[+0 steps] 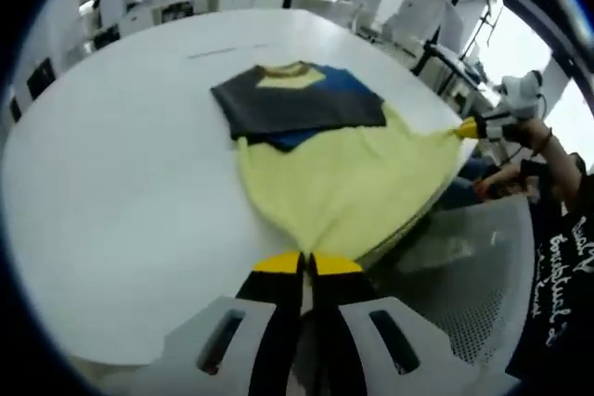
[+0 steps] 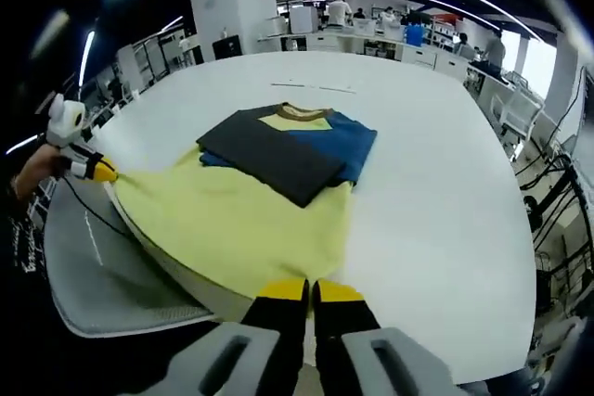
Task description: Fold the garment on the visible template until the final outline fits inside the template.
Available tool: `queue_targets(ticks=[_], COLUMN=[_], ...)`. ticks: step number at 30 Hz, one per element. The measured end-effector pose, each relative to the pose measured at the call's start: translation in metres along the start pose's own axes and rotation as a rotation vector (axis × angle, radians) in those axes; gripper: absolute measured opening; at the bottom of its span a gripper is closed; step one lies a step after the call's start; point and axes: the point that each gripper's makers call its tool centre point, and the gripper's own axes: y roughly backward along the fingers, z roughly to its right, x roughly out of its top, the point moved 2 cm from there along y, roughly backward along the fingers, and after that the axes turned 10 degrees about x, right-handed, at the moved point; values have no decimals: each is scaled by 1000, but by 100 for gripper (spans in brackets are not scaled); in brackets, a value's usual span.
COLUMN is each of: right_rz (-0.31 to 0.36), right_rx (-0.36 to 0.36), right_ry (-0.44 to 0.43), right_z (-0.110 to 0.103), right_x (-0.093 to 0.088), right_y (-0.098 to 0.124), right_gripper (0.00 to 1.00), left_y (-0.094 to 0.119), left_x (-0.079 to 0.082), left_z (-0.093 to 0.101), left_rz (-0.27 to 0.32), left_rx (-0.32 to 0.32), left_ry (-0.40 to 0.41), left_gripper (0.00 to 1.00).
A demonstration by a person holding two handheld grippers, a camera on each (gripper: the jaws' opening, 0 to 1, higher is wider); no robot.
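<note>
The garment (image 1: 325,150) lies on the white table (image 1: 121,192), its yellow hem hanging over the near edge; the left gripper (image 1: 308,262) and right gripper (image 2: 311,290) each pinch a hem corner, jaws closed

Work surface: one large white table with a smooth matte top (image 1: 121,192), rounded at its visible edges (image 2: 445,229). Lying directly on it is a single cloth garment, a T-shirt with a pale yellow body, dark grey and blue sleeve panels and a brown-edged neckline (image 1: 325,146) (image 2: 269,183). Its sleeves are folded inward across the chest. Its lower yellow portion is spread flat and reaches the near table edge, the hem corners drawn out over it. A faint thin line (image 1: 213,51) (image 2: 320,87) marks the tabletop beyond the collar.
</note>
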Motion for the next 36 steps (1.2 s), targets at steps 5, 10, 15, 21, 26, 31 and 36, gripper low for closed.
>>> queue_targets(ticks=[5, 10, 15, 21, 26, 31, 36], right_rz=[27, 43, 48, 69, 84, 108, 118], right_rx=[-14, -20, -33, -35, -43, -56, -70], right_ry=[25, 49, 72, 90, 119, 145, 163], right_z=[6, 4, 6, 10, 15, 20, 26], right_x=[20, 34, 45, 62, 77, 97, 110], right_y=[6, 10, 9, 10, 11, 12, 8], right_gripper=[0, 0, 0, 0, 0, 0, 0], left_y=[4, 6, 8, 6, 6, 5, 3], left_x=[20, 34, 48, 66, 81, 98, 116], left_z=[-4, -7, -9, -16, -21, -27, -32], left_rz=[42, 64, 87, 114, 146, 171, 199], left_rx=[9, 18, 24, 48, 64, 86, 100], left_ry=[-5, -2, -1, -2, -8, -43, -48], left_gripper=[0, 0, 0, 0, 0, 0, 0])
